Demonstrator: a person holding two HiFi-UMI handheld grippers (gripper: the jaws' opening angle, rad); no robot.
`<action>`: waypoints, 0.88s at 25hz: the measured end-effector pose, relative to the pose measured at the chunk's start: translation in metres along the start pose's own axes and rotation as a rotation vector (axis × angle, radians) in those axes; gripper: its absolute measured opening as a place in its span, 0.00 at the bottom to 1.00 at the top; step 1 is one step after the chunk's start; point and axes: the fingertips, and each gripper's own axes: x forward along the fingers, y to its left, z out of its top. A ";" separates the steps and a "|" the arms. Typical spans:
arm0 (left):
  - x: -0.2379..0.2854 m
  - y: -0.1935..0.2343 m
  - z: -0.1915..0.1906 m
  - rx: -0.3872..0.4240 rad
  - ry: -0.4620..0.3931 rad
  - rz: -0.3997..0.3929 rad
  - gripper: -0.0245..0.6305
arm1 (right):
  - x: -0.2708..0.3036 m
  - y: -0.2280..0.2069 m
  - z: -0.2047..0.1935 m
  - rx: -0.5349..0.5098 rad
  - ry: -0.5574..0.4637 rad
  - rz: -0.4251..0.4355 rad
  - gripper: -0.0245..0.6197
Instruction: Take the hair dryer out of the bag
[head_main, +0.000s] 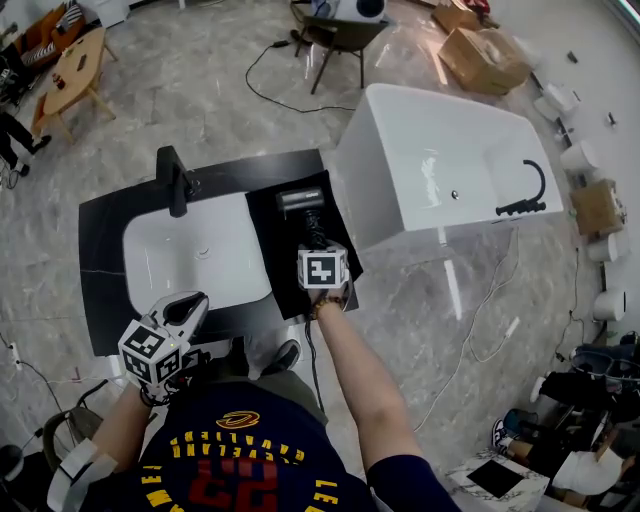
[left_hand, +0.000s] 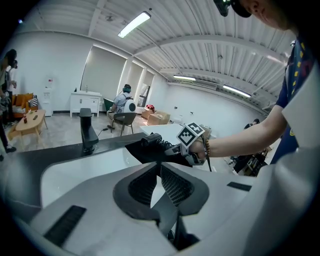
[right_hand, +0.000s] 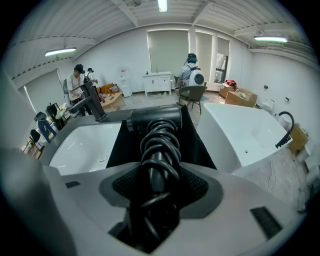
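Observation:
A black hair dryer (head_main: 300, 201) lies on a flat black bag (head_main: 280, 262) at the right end of the dark counter (head_main: 105, 235). A black cord is coiled round its handle. My right gripper (head_main: 315, 242) comes in from the front, its jaws closed round that cord-wrapped handle (right_hand: 159, 150); the dryer's barrel (right_hand: 154, 119) points across just beyond. My left gripper (head_main: 193, 306) hovers at the counter's front left edge, over the white basin's rim, shut with nothing between its pads (left_hand: 161, 170). The left gripper view shows the dryer (left_hand: 150, 141) and the right gripper (left_hand: 172, 149) from the side.
A white sink basin (head_main: 200, 255) with a black faucet (head_main: 172, 182) fills the counter's left half. A white bathtub (head_main: 440, 165) stands close on the right. A chair (head_main: 340, 35), cardboard boxes (head_main: 485, 55) and a wooden table (head_main: 70, 70) stand farther back.

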 end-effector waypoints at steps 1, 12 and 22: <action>0.001 0.000 0.000 0.002 0.003 -0.001 0.07 | 0.002 0.000 -0.001 0.009 0.005 -0.004 0.40; 0.011 -0.005 0.012 -0.002 -0.004 -0.031 0.07 | 0.018 -0.005 -0.020 0.091 0.071 0.004 0.40; 0.016 -0.006 0.017 -0.016 -0.014 -0.042 0.07 | -0.013 0.003 -0.007 0.069 -0.017 0.060 0.41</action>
